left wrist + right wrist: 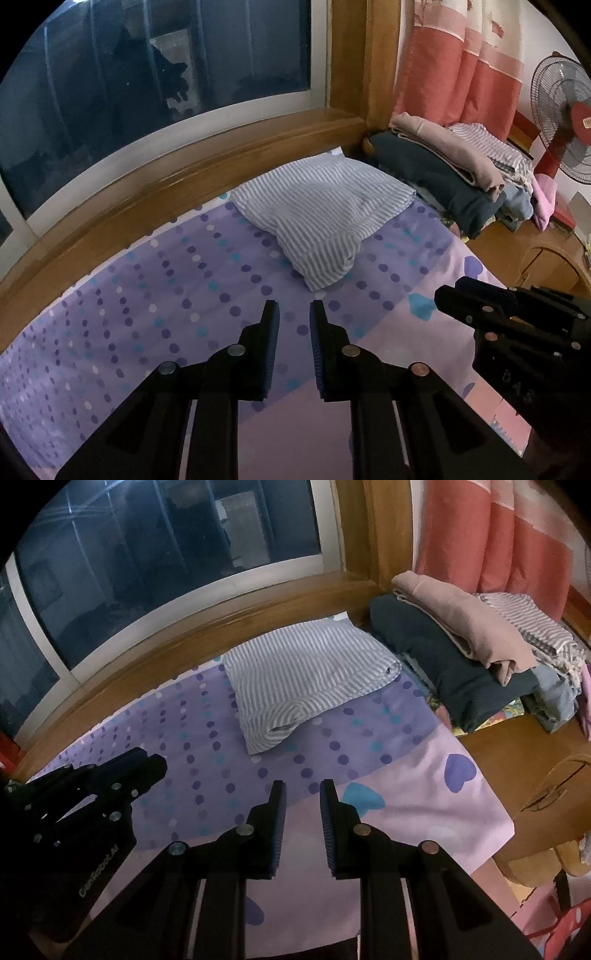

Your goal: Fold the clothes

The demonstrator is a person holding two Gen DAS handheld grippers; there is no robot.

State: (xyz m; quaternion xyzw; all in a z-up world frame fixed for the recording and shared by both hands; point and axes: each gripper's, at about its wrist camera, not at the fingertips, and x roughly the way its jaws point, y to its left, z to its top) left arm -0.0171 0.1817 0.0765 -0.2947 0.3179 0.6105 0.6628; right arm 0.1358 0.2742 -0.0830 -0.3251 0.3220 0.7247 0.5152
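Folded striped garment (317,218), blue-and-white stripes, lies flat on the bedsheet (155,310) ahead of both grippers, well beyond the fingertips, close to the wooden window ledge (192,166). Rough rectangle; near corner rounded and slightly puffed, an open fold edge visible there in the right wrist view. Nothing rests on it, nothing touches it

Left gripper (294,310): jaws a narrow gap apart, nothing between the pads, only dotted purple sheet seen through the gap. Tips hang above the sheet, short of the garment

Right gripper (303,788): same state, jaws slightly apart and empty, sheet visible between them. Tips sit over the border where the dotted purple band meets the pink band with hearts. Garment lies ahead and a little left of its line

The two grippers are side by side, apart from each other; each shows at the edge of the other's view

Ahead and right of both: stack of folded clothes (447,173) at the far right corner of the bed; dark garment at the bottom, tan one on top, a striped piece and paler items behind

Farther right: red-and-pink curtain (461,74), standing fan (565,118) with red hub, wooden furniture (517,753) beside the bed edge

Beyond the ledge: dark window (147,74) with white frame
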